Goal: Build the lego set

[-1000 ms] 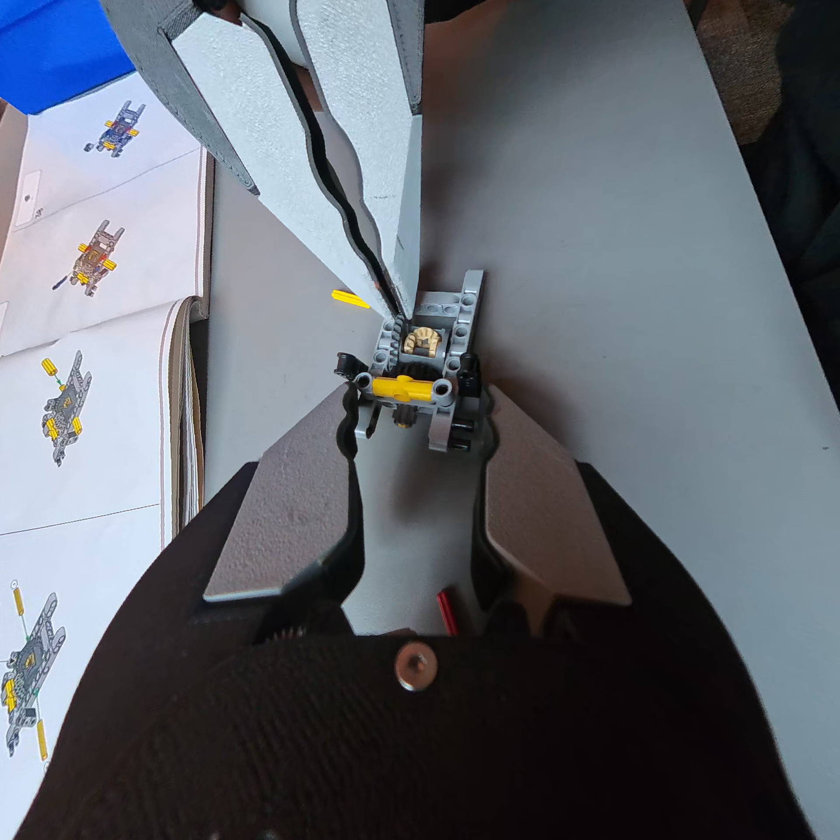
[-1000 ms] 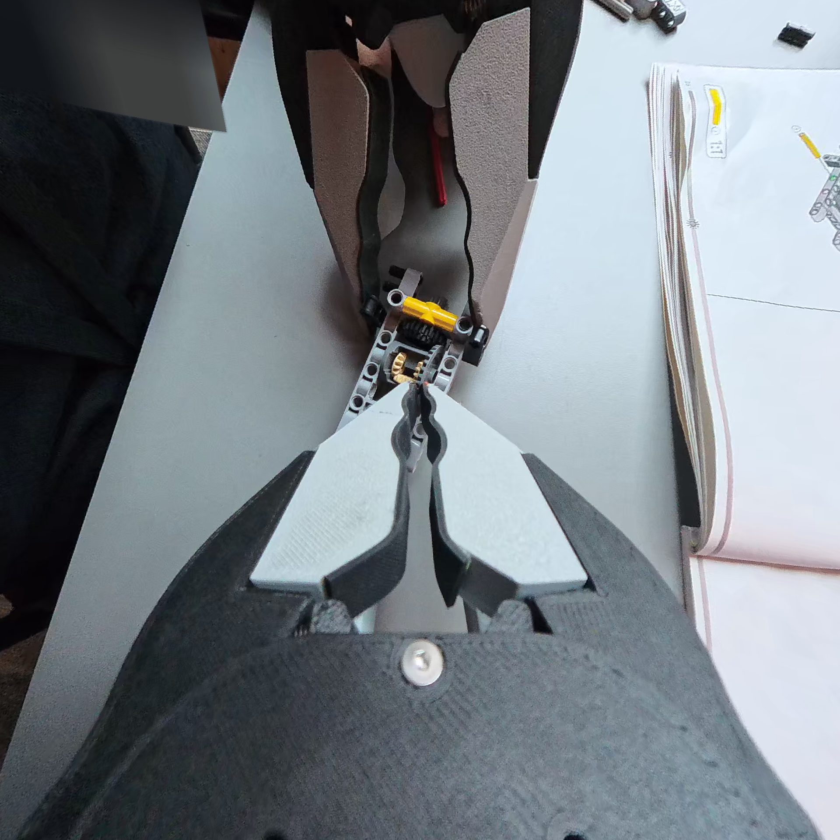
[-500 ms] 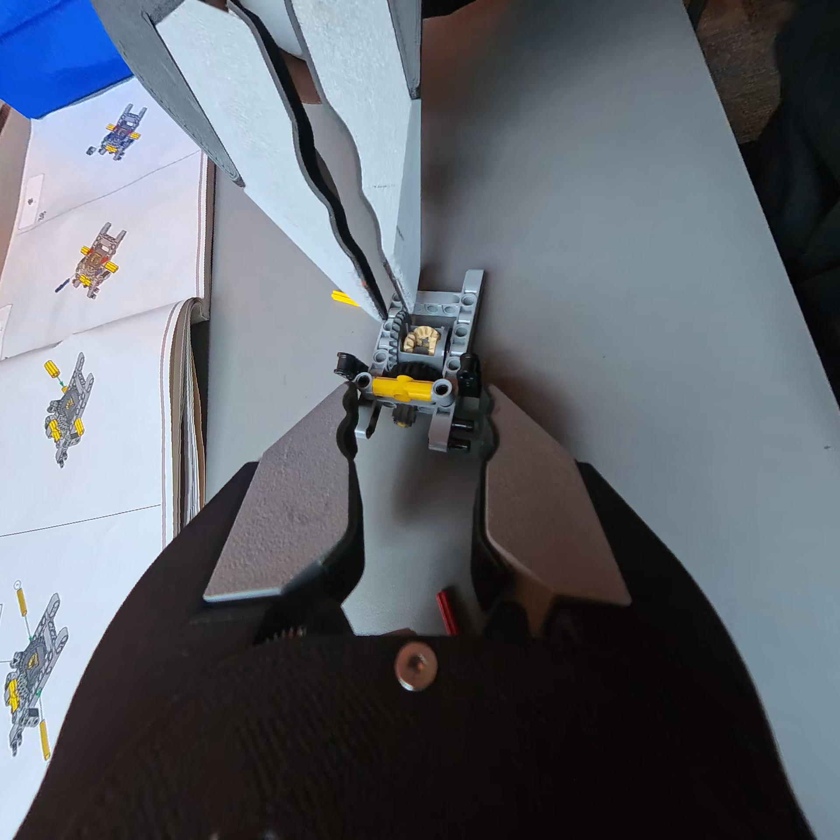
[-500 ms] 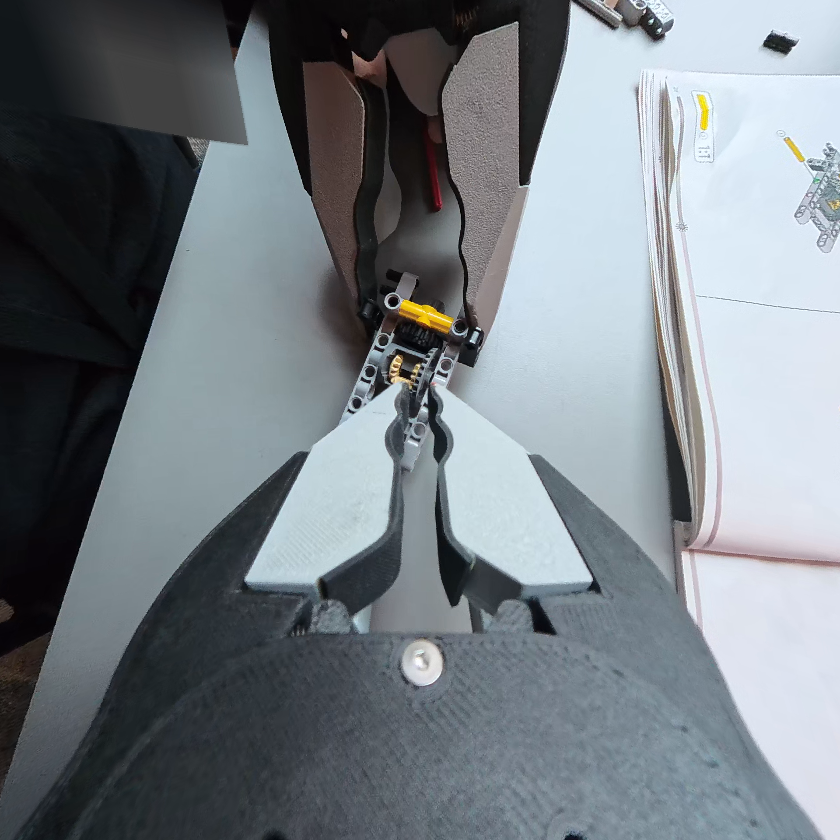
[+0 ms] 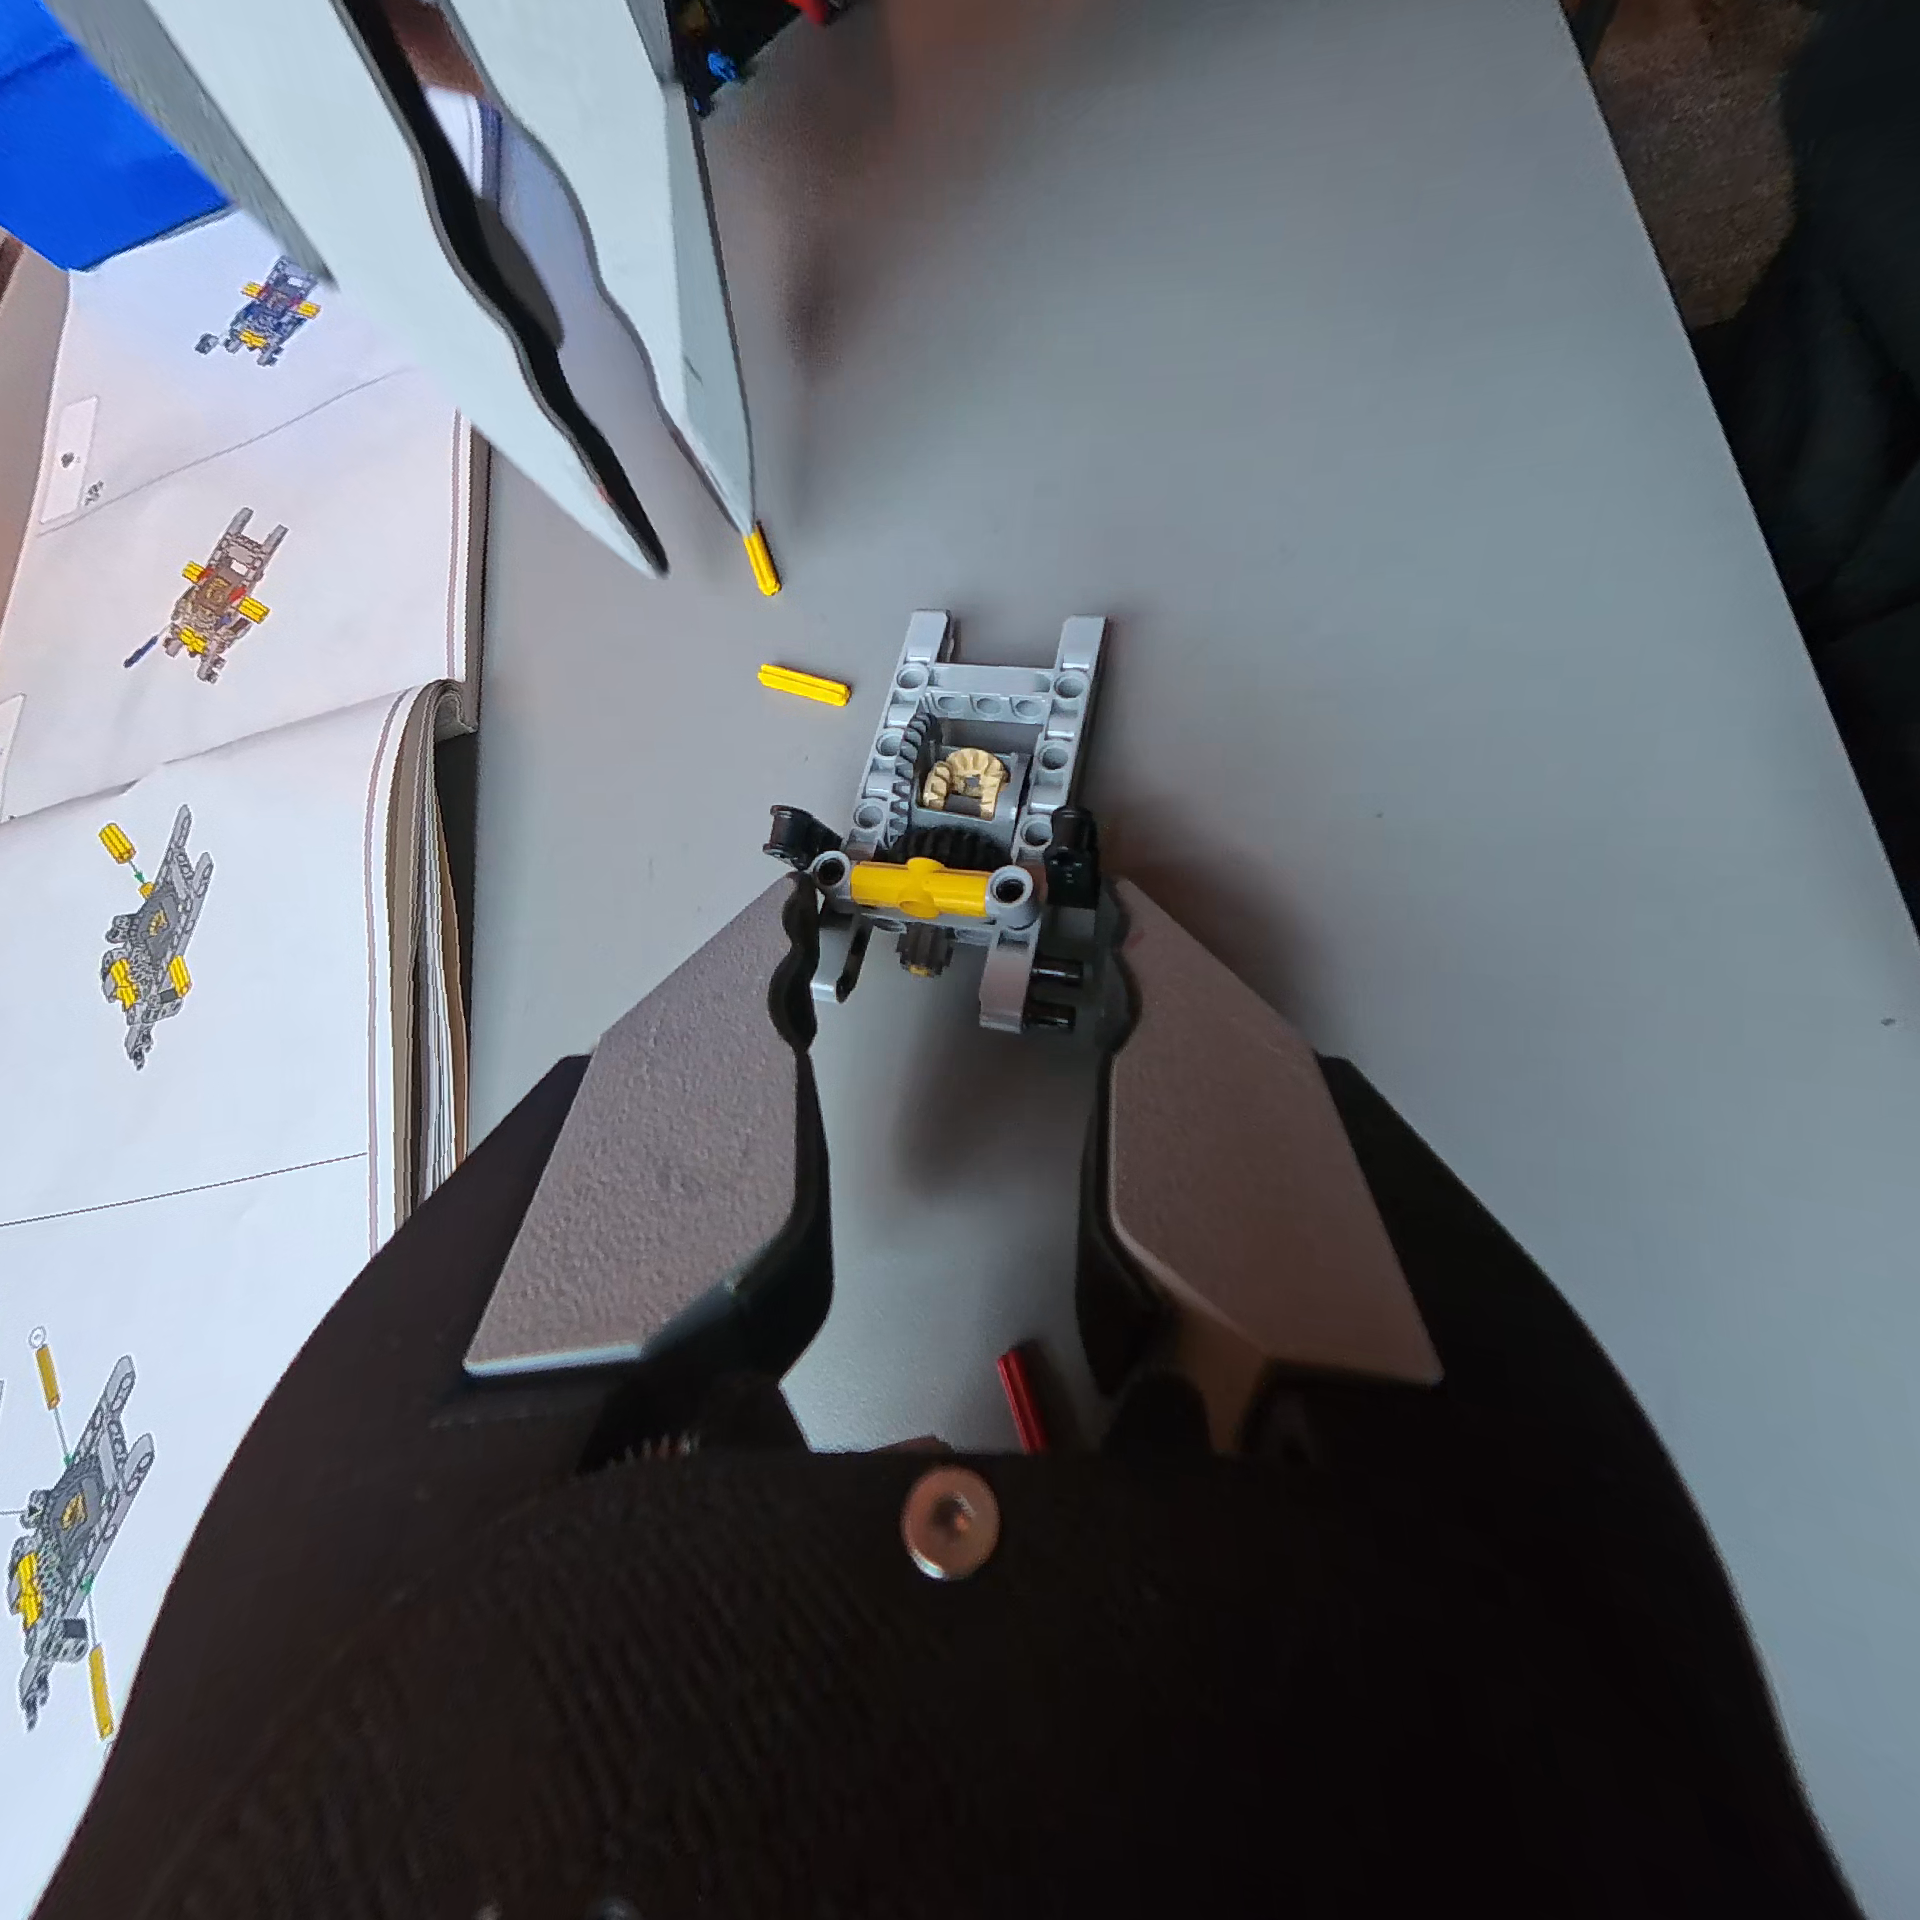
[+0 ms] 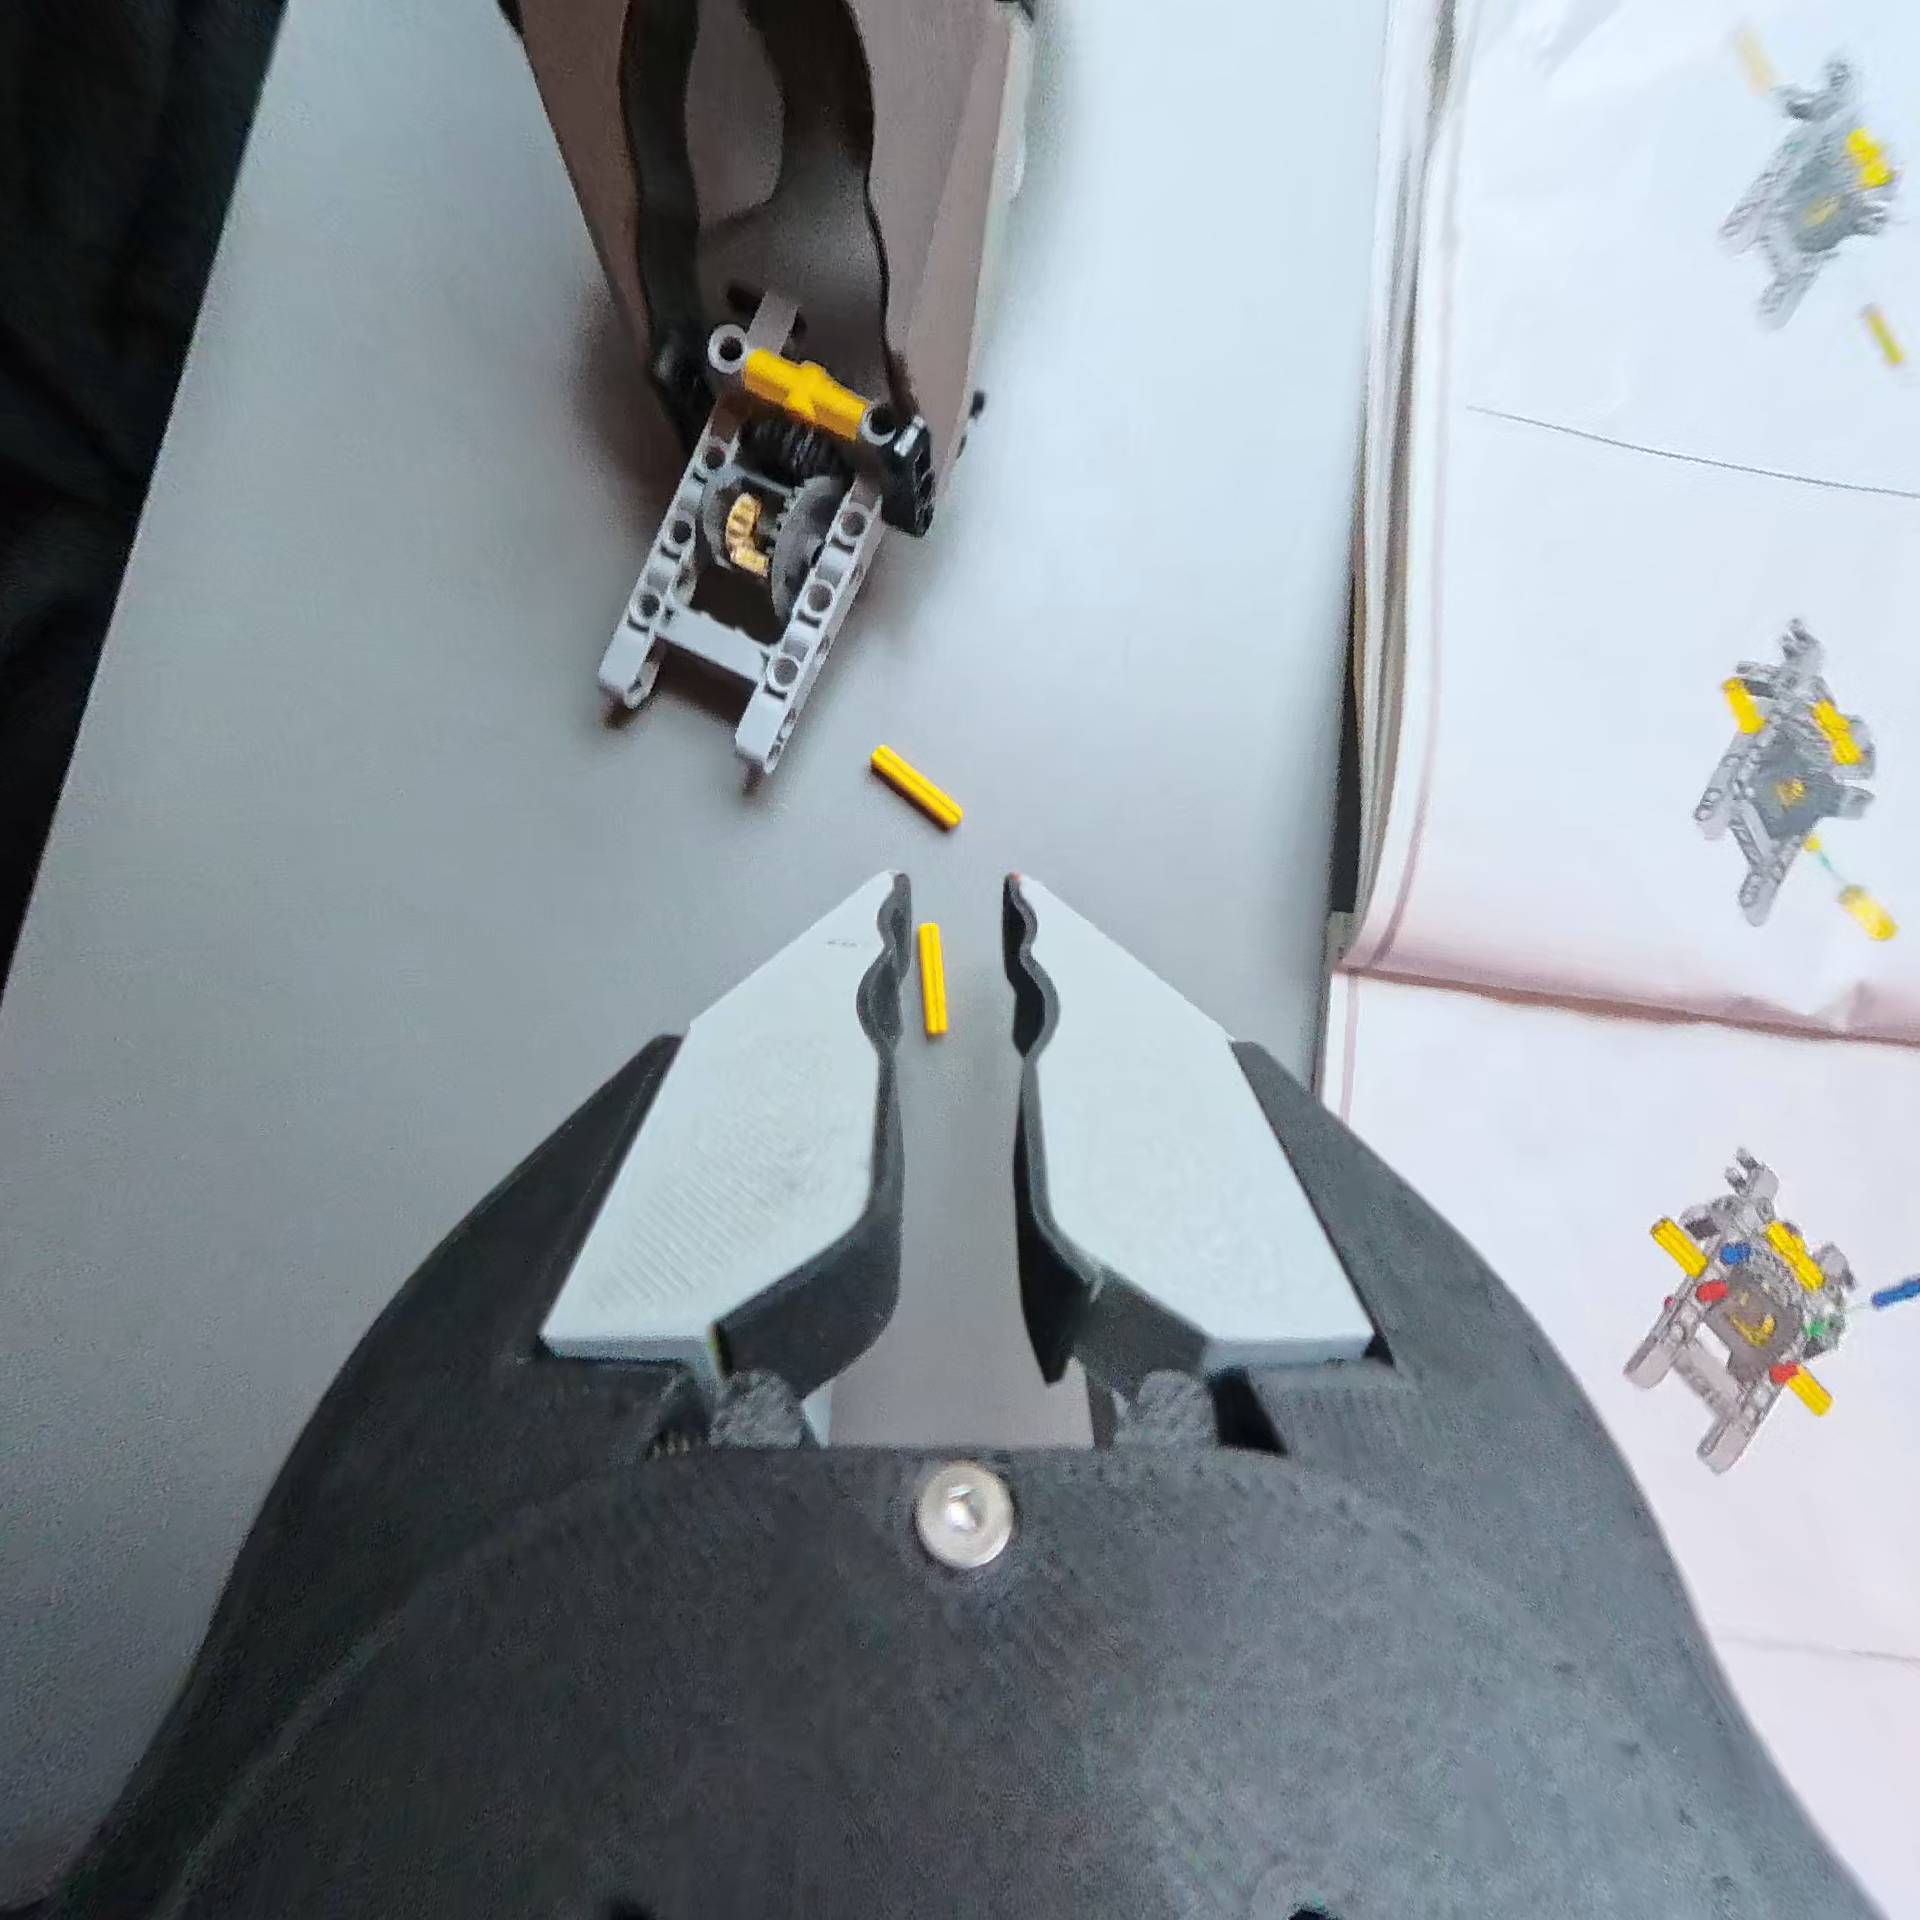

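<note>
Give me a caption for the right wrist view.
Open right gripper straddles a yellow axle on the table.

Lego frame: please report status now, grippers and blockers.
Left gripper shut on lego frame. Right gripper open around a yellow axle. Second yellow axle loose nearby. Nothing blocking.

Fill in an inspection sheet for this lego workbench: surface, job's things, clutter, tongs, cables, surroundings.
Surface: grey table, bare around the work.
Job's things: grey lego frame with gears and a yellow cross-piece; two loose yellow axles, one between the right tongs' fingers, the other beside the frame; open instruction booklet.
Clutter: red pin by the left tongs; small parts at the far table edge, blurred.
Tongs: left tongs bracket the frame's near end; right tongs open over an axle.
Cables: nothing seen.
Surroundings: blue box; dark floor beyond the table.
</note>
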